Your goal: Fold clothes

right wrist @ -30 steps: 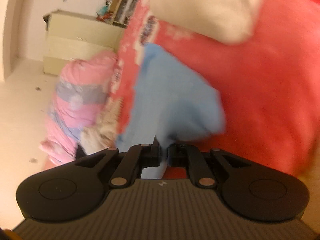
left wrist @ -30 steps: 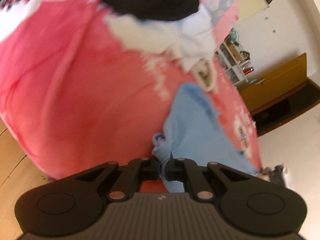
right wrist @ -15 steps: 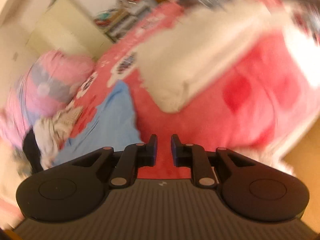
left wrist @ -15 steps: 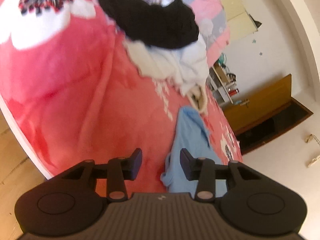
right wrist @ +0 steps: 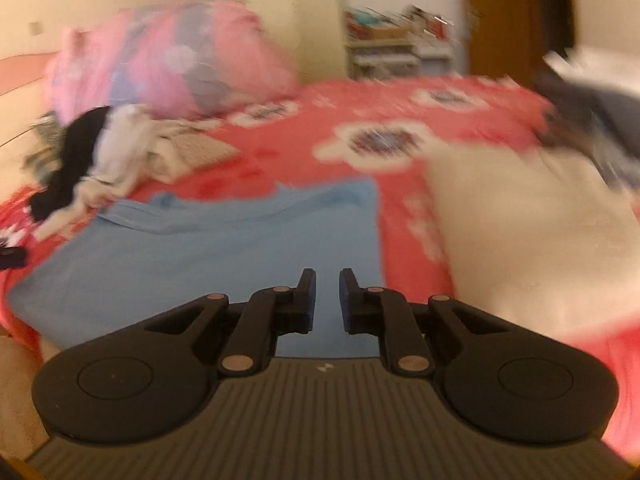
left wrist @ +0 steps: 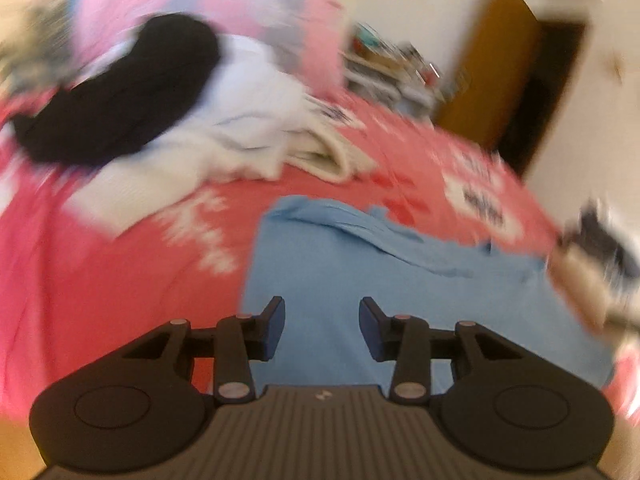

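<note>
A light blue garment lies spread flat on the red flowered bed cover; it also shows in the right wrist view. My left gripper is open and empty, hovering over the garment's near left part. My right gripper is open with a narrow gap and empty, over the garment's near right edge. Both views are motion-blurred.
A pile of black and white clothes lies at the back left of the bed. A cream folded piece lies to the right. A pink bundle, shelves and a wooden door stand behind.
Both grippers were shut on the blue garment a second ago; they have let go and opened. The garment now lies flat, and both cameras have swung to face it.
</note>
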The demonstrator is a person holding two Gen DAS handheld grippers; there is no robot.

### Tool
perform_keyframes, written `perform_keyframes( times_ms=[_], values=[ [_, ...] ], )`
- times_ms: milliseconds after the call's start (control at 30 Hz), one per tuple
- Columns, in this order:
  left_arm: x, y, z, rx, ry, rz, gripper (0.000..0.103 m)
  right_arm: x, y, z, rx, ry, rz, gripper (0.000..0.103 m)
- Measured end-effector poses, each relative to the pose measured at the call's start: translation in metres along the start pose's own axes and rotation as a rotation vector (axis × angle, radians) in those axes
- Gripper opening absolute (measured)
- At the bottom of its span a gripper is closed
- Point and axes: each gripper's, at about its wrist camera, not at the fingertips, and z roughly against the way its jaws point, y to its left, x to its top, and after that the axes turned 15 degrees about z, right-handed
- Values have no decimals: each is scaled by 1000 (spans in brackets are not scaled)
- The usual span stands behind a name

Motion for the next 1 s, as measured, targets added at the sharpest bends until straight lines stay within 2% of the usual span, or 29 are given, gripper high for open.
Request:
perform_keyframes(
  times_ms=[133,200,267,333,400,500,567,700,767,833,933,1000],
  values=[
    [12,-48,-60,-6,105,-216,41,39,24,-48,164,23,167,12],
    [20,-54,-82,-6,125,-253,41,51,39,-80,264,65,250,12],
    [30,-57,-103,-3,136,-276,41,58,50,-113,317,125,316,12],
    [39,-60,-124,1,148,-298,41,63,50,-150,345,198,309,12],
    [53,-58,-138,2,135,-274,41,66,42,-178,349,236,252,11],
    [68,-54,-156,12,80,-225,41,72,19,-207,337,217,122,8],
    [76,-47,-167,32,26,-167,42,75,8,-219,271,176,82,9],
    [92,-26,-165,53,-68,21,42,71,-13,-229,138,108,-49,10],
    [96,-23,-147,32,-109,45,42,70,-23,-217,126,60,-97,11],
    [95,-23,-125,7,-135,11,46,73,-28,-192,121,6,-71,11],
    [87,-21,-106,-49,-64,-47,47,73,-35,-163,169,9,-35,11],
    [77,-19,-114,-38,22,-71,47,68,-41,-159,235,71,-40,12]
  ],
)
